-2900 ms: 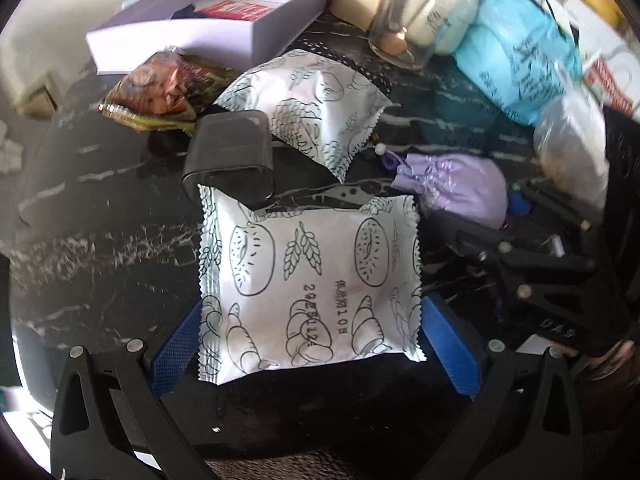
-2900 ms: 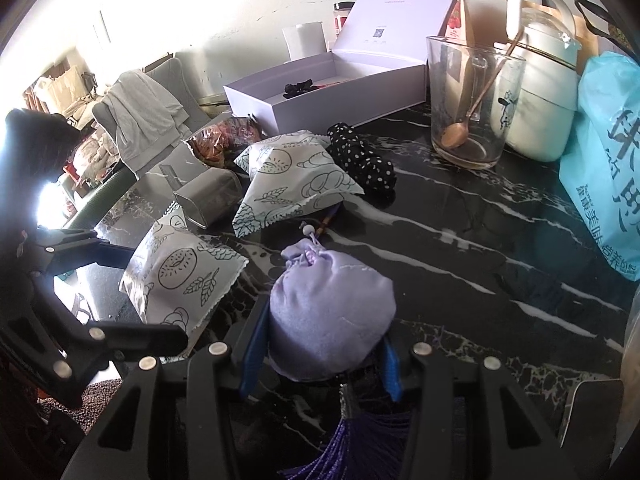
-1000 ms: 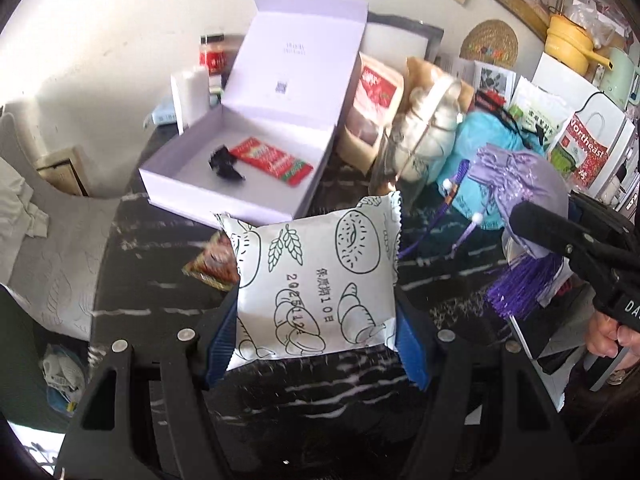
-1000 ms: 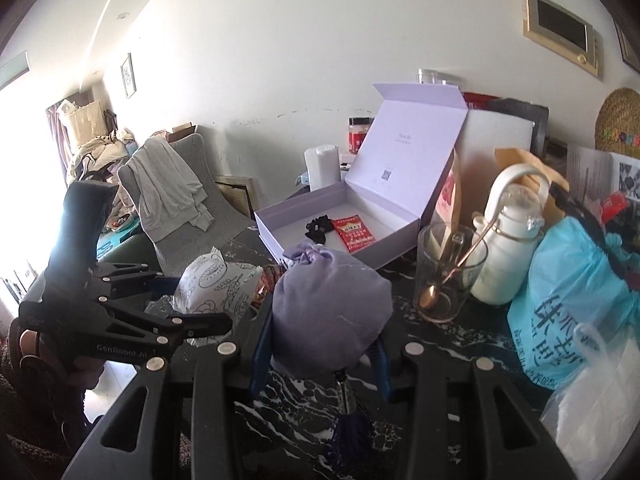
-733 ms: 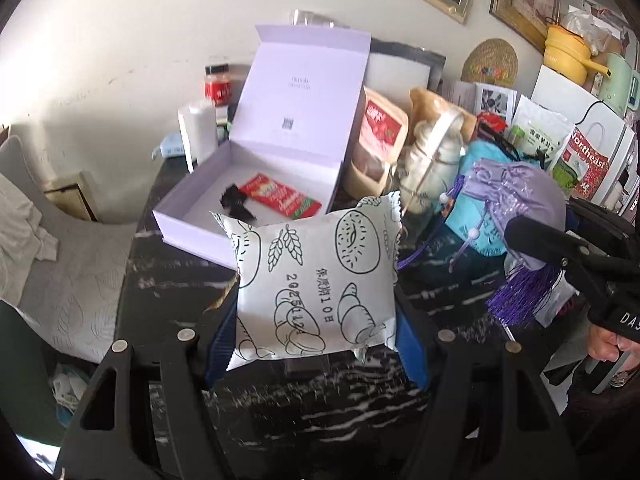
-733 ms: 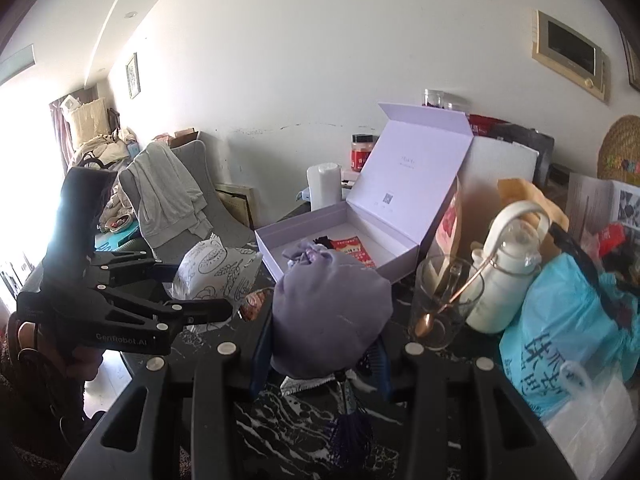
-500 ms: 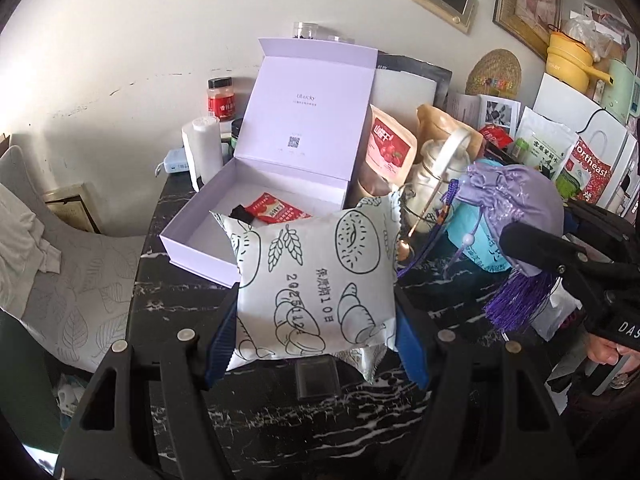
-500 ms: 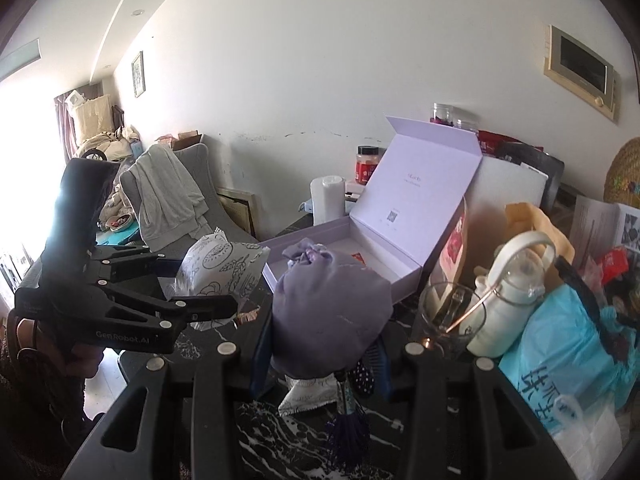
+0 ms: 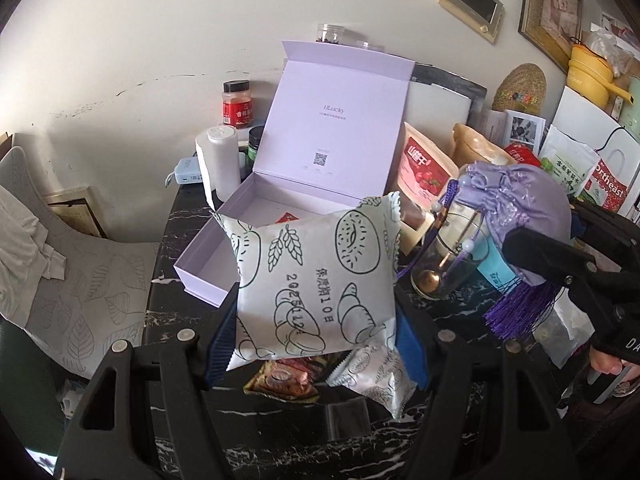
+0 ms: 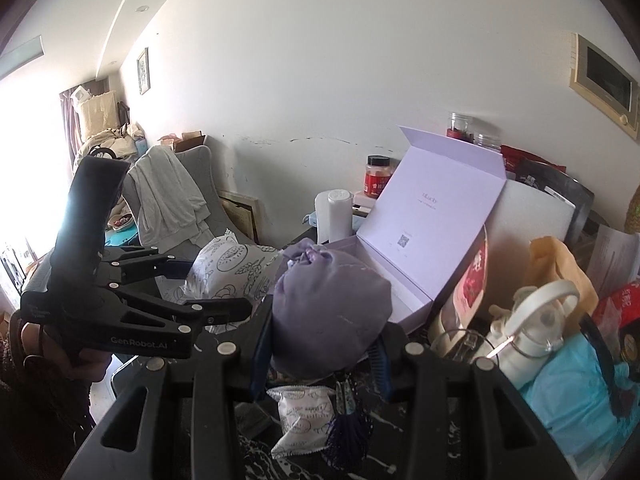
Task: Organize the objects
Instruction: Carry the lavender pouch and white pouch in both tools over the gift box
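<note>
Nearest, the left gripper [image 9: 316,316] is seen clamped on a white crinkle-edged plastic snack packet printed w/ bread drawings [image 9: 316,276]; jaws stand roughly half open, blue pads pressed on both side edges, packet held clear above the black marble-veined table [image 9: 180,216]. Likewise the right gripper [image 10: 324,344] is closed part-way on a lilac drawstring fabric pouch w/ purple tassel [image 10: 330,312], gripped at its sides, tassel hanging below.

Step in hand, as judged: both items are being carried toward the open lilac cardboard gift box [image 9: 224,248], which sits just beyond them w/ lid propped upright. Next move prob. calls for each load to be brought over the box cavity, lowered inside, and the jaws widened; the two tools are close together, so one at a time is advised to avoid a clash.

On the table under the left gripper, a second white packet [image 9: 376,376] and a brown-red foil snack wrapper [image 9: 282,380] are left, not yet boxed.

Left wrist view shows the box interior, incl. a red sachet [image 9: 289,217] partly hidden by the packet; the right wrist view gives only the box lid and outer wall. Right wrist view alone shows a hand [image 10: 72,356] on the left tool's handle, and a grey chair draped w/ pale cloth [image 10: 168,196] farther back.
</note>
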### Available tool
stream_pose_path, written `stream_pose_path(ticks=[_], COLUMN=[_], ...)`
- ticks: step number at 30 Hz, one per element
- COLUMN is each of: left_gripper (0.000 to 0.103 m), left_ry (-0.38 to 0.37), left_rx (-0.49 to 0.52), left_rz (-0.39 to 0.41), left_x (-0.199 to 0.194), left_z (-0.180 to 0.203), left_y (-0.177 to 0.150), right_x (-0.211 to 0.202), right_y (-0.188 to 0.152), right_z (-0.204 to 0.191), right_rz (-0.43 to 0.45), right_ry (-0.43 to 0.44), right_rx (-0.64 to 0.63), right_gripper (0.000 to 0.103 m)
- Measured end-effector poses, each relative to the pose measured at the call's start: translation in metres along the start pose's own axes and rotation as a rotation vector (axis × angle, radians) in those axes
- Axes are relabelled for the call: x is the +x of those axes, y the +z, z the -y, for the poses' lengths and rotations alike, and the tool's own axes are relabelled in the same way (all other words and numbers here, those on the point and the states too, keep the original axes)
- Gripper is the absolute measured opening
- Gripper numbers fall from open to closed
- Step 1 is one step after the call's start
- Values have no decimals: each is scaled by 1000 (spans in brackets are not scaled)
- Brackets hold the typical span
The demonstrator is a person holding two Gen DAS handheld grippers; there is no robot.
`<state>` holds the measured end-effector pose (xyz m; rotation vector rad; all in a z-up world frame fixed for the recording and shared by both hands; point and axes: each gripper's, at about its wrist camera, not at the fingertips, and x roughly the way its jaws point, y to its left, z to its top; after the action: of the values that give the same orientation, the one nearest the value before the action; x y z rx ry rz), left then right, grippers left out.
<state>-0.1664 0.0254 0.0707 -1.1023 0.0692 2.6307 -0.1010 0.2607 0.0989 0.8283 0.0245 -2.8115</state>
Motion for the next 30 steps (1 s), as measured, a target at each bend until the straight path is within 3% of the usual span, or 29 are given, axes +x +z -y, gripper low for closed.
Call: stream_pose_path(ticks=[14, 30], left_gripper=[67, 67], left_ry=[28, 59], left_rx=[11, 17], left_rz=[-16, -83], left_x=[54, 148], left_z=[-34, -66], left_y=[45, 73], right_x=[70, 156], right_y=[36, 46], right_z=[15, 46], right_rz=[-23, -88], right_ry=[20, -6], right_rx=[0, 35], right_gripper=[42, 42])
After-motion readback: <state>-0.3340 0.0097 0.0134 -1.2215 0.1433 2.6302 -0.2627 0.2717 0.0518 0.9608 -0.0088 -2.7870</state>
